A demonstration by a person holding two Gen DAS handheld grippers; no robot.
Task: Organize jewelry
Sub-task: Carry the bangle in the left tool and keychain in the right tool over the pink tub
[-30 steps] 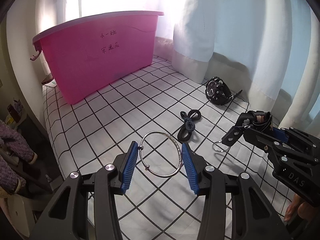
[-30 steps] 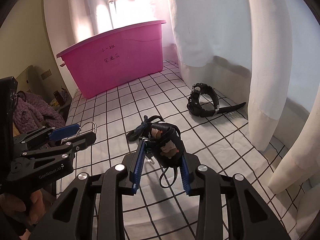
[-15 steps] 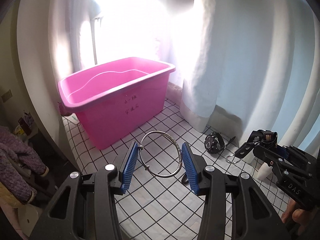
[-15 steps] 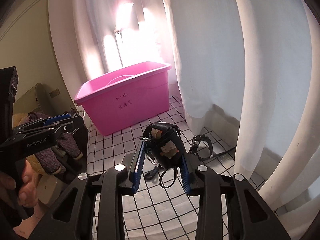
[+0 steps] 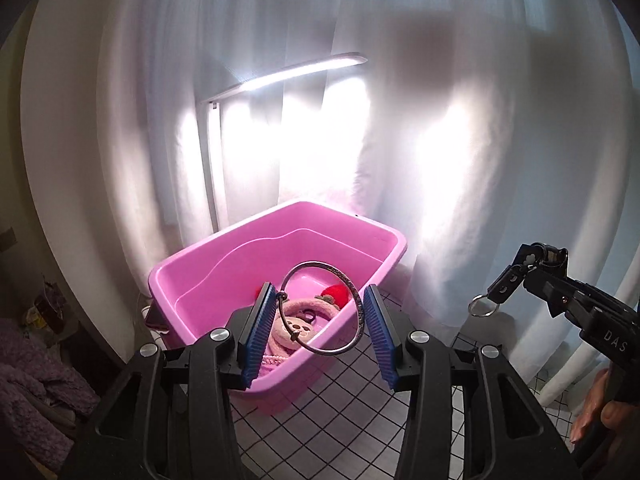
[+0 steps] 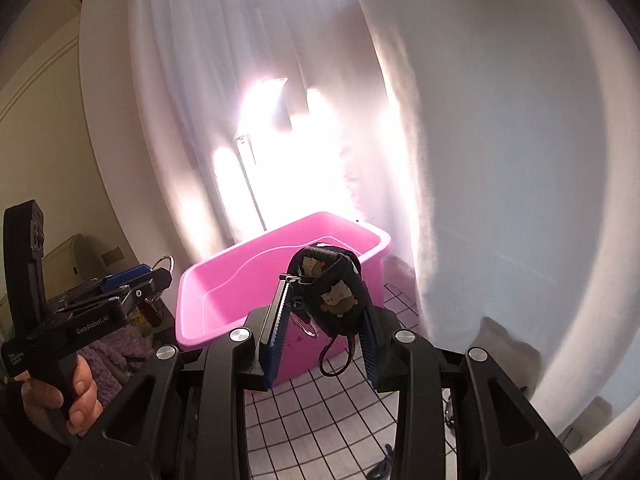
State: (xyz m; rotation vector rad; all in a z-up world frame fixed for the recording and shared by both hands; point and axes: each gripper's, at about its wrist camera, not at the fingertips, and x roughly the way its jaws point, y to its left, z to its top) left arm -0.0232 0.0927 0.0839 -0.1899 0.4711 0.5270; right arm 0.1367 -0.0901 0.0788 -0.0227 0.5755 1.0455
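In the lower middle of the left wrist view, your left gripper (image 5: pixel 322 334) holds the silver bangle (image 5: pixel 323 308) between its blue pads, in front of the pink tub (image 5: pixel 200 276). In the lower middle of the right wrist view, your right gripper (image 6: pixel 326 334) clamps the small black pouch (image 6: pixel 334 294), with its cord hanging down, before the same tub. A pink plush toy (image 5: pixel 298 326) lies inside the tub.

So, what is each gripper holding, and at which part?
Left gripper: silver bangle, pinched across its opposite sides. Right gripper: small black pouch, clamped at its sides.
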